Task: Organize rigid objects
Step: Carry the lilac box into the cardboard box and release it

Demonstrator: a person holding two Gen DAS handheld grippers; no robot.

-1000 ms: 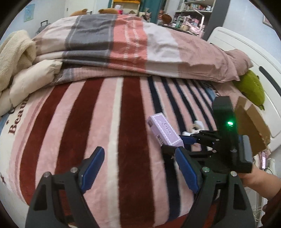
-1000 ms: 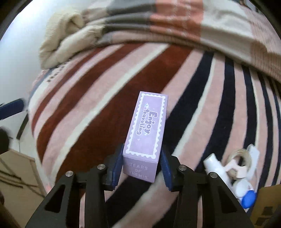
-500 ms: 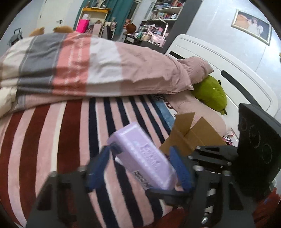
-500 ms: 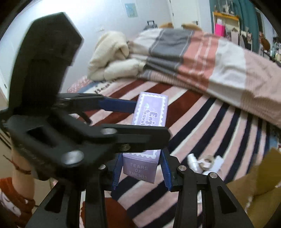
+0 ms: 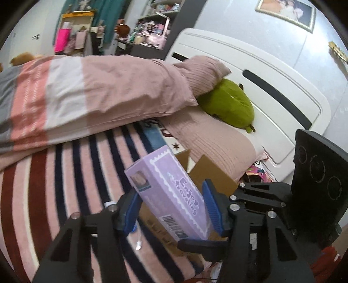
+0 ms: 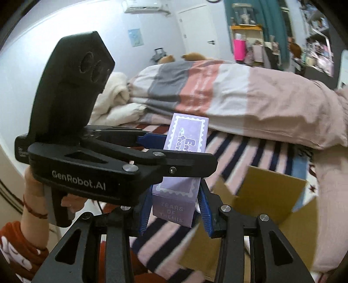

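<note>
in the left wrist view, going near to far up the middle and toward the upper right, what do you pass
left hand-held gripper → purple box between its blue pads → cardboard box → pink pillow → green plush toy → white headboard → framed picture on the wall

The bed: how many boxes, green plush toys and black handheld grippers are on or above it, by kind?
Purple rectangular cardboard box: 1
Open brown cardboard carton: 1
Green plush toy: 1
Black two-finger grippers: 2 (left gripper, jaws closing on the purple box; right gripper, clamping it)
Total: 5
</note>
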